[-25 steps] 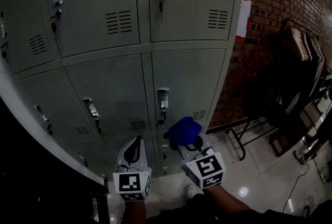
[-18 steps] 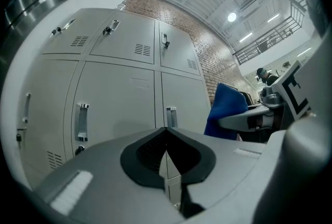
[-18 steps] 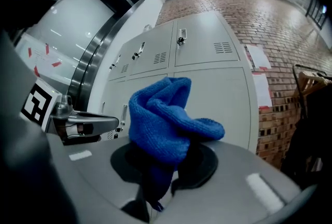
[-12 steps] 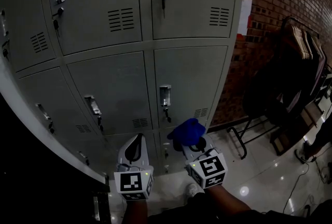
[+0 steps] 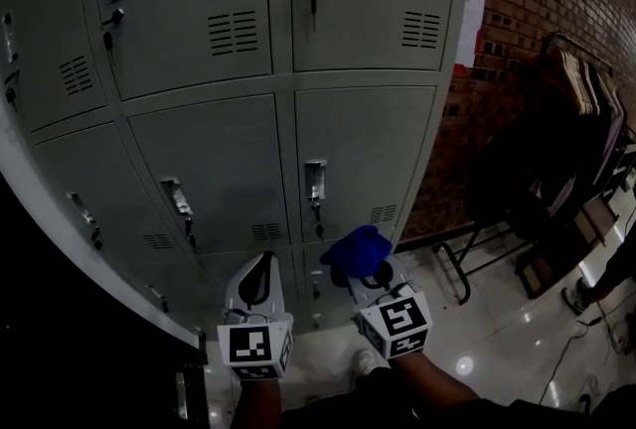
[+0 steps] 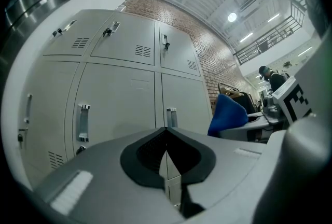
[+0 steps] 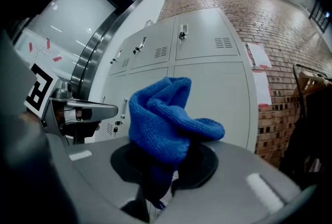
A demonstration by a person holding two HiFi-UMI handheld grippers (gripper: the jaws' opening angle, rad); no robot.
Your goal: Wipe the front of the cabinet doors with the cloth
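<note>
**Before the lockers: cloth gripped, doors not yet touched**

In front of the grey cabinet doors (image 5: 363,154), the blue cloth (image 5: 353,248) was held pinched in the right gripper (image 5: 370,275), apart from the metal. No contact was shown, so the whole wipe was judged yet to be done. The left gripper (image 5: 260,284) was seen with its jaws together on nothing. The pinch on the cloth's lower fold was made plain only in the right gripper view. The gap between cloth and doors was shown only by the head view.
</note>
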